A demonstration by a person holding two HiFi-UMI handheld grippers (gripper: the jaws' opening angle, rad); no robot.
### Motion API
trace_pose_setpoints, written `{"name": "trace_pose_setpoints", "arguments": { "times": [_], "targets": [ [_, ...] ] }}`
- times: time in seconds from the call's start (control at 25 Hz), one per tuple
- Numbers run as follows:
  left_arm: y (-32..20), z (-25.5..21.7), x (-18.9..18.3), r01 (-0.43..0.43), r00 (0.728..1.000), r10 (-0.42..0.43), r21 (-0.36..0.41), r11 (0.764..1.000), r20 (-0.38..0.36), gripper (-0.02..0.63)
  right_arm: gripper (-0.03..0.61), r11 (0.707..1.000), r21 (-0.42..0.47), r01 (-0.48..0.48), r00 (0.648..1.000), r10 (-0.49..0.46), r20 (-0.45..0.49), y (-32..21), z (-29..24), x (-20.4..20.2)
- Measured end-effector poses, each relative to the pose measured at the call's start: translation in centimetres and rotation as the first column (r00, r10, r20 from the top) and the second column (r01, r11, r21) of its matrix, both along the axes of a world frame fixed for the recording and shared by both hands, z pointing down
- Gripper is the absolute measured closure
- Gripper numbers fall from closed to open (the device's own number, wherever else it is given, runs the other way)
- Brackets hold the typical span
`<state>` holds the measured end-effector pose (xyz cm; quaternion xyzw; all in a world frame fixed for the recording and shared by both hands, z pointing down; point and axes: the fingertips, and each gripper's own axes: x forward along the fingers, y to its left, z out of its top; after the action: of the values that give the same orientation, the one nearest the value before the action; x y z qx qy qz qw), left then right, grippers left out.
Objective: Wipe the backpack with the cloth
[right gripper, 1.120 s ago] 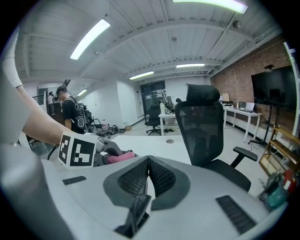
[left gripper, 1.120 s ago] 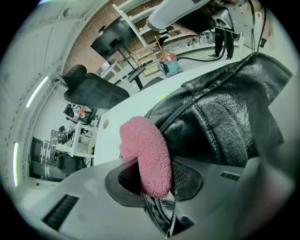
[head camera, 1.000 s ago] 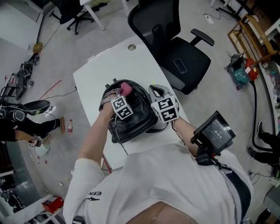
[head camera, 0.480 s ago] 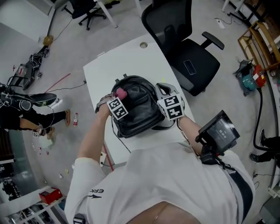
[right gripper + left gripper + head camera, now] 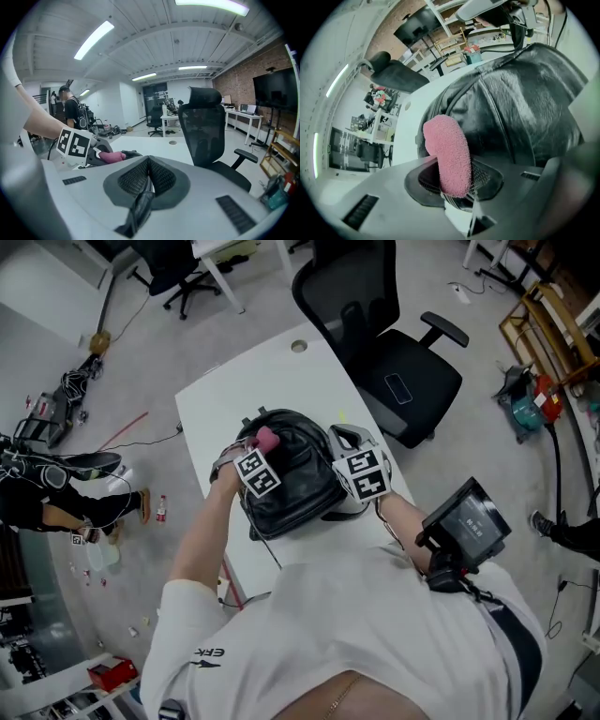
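- The white counter point(image 5: 272, 381) has bare room beyond the backpack, and its right edge runs close by.
- A black office chair point(image 5: 375, 324) stands just beside that far-right edge.
- The black backpack point(image 5: 295, 474) lies on the counter's near half.
- The right gripper point(image 5: 149, 180) is closed on a black strap point(image 5: 138, 211) at the backpack's right side.
- The left gripper point(image 5: 459, 192) pinches the pink cloth point(image 5: 446, 145) at the backpack's upper left.

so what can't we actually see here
- Whether cloth touches backpack: left gripper view, the cloth hides the contact.
- Table near edge: head view, under the person's torso.
- What the black strip in the right gripper is attached to: right gripper view, gripper body covers its ends.
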<state>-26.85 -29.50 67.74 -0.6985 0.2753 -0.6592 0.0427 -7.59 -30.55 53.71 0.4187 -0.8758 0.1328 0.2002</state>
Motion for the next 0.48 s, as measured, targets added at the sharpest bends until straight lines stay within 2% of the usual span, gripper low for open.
{"name": "trace_pose_setpoints", "arguments": {
  "times": [0.12,0.28,0.48],
  "targets": [
    [-1.4,-0.6,3.8,-0.081,0.996,0.081,0.022,0.996,-0.021,0.522,0.574,1.0,0.0,-0.021,1.0,0.021,-0.003,0.1,0.0,0.7],
    [-1.4,0.2,7.7,-0.176,0.984,0.176,0.003,0.984,-0.008,0.522,0.574,0.999,-0.002,-0.036,0.999,0.036,-0.01,0.8,0.0,1.9],
    [-0.6,0.9,7.9,-0.194,0.98,0.194,-0.027,0.981,0.03,0.522,0.574,0.999,0.005,-0.047,0.999,0.047,-0.001,1.0,-0.3,2.7]
  ]
}}
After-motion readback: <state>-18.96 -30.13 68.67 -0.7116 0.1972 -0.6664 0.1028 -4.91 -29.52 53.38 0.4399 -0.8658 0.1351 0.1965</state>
